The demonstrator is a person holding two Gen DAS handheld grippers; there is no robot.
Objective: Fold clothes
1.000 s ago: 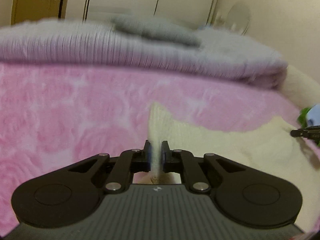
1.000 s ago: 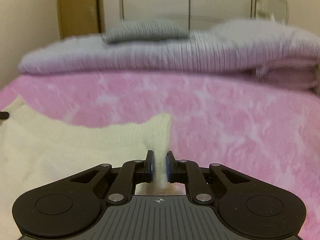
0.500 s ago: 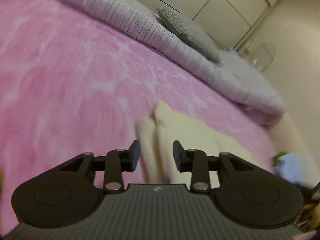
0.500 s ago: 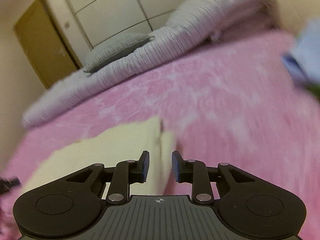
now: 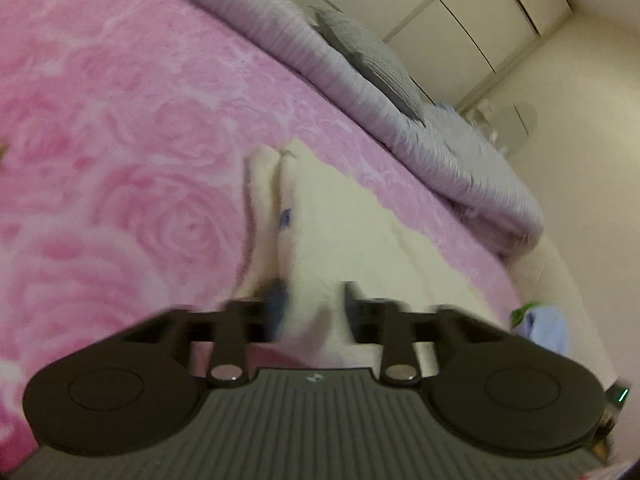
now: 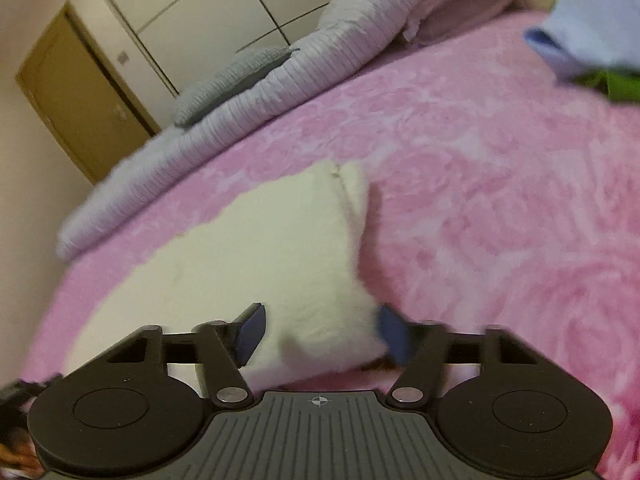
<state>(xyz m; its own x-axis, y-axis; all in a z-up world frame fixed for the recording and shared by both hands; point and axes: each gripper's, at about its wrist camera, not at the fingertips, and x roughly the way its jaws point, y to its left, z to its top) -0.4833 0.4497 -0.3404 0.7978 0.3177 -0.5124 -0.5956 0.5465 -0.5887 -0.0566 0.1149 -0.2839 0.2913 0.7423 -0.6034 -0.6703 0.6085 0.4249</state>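
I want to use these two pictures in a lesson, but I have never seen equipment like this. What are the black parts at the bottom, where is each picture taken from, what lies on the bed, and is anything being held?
The black parts are two hand-held grippers; a person carries one in each hand, and no robot arm is involved. Each gripper has a wide-angle camera looking forward along its two fingers, so one picture comes from the left gripper and the other from the right gripper.

Both look across a bed with a pink rose-patterned blanket. On it lies a cream fleece garment, the item being folded. Further back are a rolled lilac-grey duvet and a grey pillow. At one edge sits a pile of light blue and green clothes.

Both grippers stand open, with an edge of the cream garment between their fingers. Nothing is clamped.
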